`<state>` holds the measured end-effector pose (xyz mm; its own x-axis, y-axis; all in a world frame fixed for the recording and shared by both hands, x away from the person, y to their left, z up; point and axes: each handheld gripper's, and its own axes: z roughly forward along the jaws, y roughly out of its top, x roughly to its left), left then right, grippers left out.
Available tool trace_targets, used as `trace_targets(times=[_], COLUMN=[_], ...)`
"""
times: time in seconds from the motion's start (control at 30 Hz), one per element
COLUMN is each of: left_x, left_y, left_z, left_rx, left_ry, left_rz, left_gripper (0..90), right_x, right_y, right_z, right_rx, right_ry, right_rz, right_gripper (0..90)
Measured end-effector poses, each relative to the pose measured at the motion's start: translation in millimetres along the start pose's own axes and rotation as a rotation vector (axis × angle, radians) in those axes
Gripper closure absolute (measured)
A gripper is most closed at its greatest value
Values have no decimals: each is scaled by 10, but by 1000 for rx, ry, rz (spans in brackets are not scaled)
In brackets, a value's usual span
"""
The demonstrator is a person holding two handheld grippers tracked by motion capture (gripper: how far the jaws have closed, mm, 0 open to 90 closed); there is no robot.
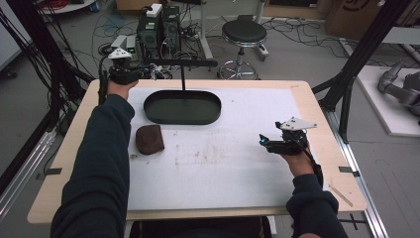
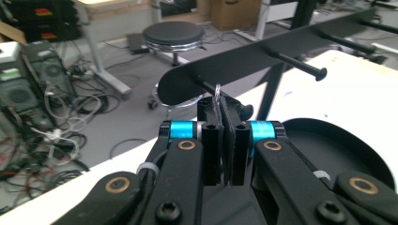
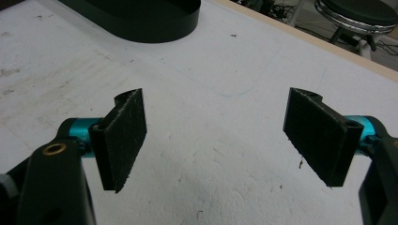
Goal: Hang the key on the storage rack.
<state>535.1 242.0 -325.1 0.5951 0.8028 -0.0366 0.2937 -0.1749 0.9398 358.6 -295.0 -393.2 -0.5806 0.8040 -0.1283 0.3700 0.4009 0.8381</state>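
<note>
The left gripper (image 2: 224, 140) is raised to the black peg rack (image 2: 281, 51) so a thin clear ring (image 2: 218, 96), pinched between its closed jaws, can meet a peg (image 2: 206, 86). The right gripper (image 3: 216, 136) hovers wide open and empty over the white mat (image 3: 202, 84), apart from the oval tray (image 1: 182, 107) and the brown pouch (image 1: 149, 139)

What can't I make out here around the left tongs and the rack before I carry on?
- Thin clear item pinched in left tongs: too small to identify, left gripper view.
- Rack peg tip: hidden behind the jaws.
- Left tongs jaws, high view: hidden beneath their grey plate.
</note>
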Motion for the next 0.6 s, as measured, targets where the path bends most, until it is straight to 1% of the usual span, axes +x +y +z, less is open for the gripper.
trace_targets(times=[0.03, 0.07, 0.13, 0.17, 0.2, 0.23, 0.27, 0.3, 0.33, 0.37, 0.43, 0.5, 0.53, 0.57, 0.6], left_x=[-2, -9, -22, -26, -24, -21, -15, -18, -25, -40, -86, -161, -202, -241, -280], left_y=[-2, -2, -3, -1, -1, -2, -5, -13, -29, -51, -110, -202, -254, -306, -355], left_z=[-10, -22, -38, -42, -40, -45, -52, -66, -98, -139, -247, -372, -435, -494, -548], left_rx=[-3, 1, -2, 2, 1, 5, 10, 11, 8, 1, -11, -29, -37, -50, -54], left_ry=[-13, -16, -17, -6, 11, 44, 59, 73, 77, 82, 88, 104, 103, 103, 108], left_rz=[-1, 9, 13, 11, 0, -20, -32, -54, -63, -63, -73, -100, -108, -125, -146], left_gripper=[873, 872, 870, 859, 820, 743, 642, 599, 579, 578, 553, 485, 472, 433, 366], right_x=[-2, -6, -6, 1, 4, 10, 15, 20, 21, 23, 18, 13, 10, 10, 12], right_y=[-1, -1, -2, -1, 1, 1, 4, 4, 4, 4, 4, 3, 2, 3, 3], right_z=[-1, -1, 3, 5, 7, 10, 10, 10, 12, 11, 13, 21, 28, 36, 44], right_rx=[0, 1, 1, 2, 3, 3, 4, 3, 0, 1, 2, 2, 2, 3, 4], right_ry=[-1, -1, -1, 1, 1, 5, 2, 4, 6, 8, 13, 19, 21, 24, 27], right_rz=[4, 3, 2, 4, 0, -1, -5, -4, -9, -9, -8, -3, -3, -4, -5], right_gripper=[220, 220, 220, 220, 220, 220, 220, 220, 220, 220, 220, 220, 220, 220, 220])
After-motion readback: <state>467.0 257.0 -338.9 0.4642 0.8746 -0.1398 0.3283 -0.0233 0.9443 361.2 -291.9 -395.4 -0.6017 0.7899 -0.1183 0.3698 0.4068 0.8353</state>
